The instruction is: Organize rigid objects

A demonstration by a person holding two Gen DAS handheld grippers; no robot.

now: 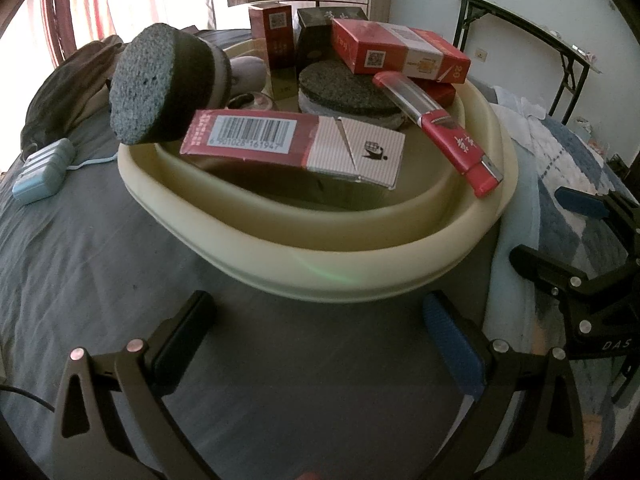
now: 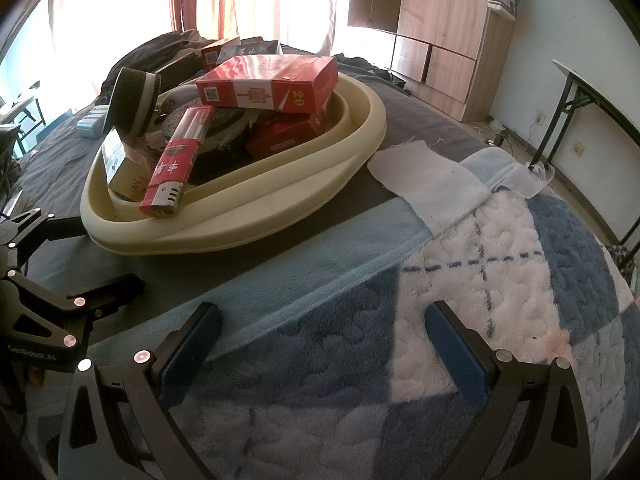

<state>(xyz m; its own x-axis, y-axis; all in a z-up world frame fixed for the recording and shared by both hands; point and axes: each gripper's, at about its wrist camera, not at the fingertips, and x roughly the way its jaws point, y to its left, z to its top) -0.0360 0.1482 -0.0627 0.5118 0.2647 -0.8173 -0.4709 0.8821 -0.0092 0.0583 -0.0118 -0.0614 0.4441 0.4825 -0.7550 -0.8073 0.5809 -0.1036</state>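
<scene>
Several rigid items fill the cream basin (image 1: 320,264) on the bed, just ahead of the left gripper (image 1: 320,344): light, stiff cartons such as the barcode carton (image 1: 292,144), gritty grinding discs (image 1: 144,84), and a slim red lighter (image 1: 460,140) leaning on the rim. Pinch cartons across their flat faces. Both the left and right gripper (image 2: 324,344) stand wide open, empty.

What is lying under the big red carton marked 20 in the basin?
The big red carton rests on a smaller red box and the flat grey disc. Anything deeper in the cream basin is covered.
</scene>
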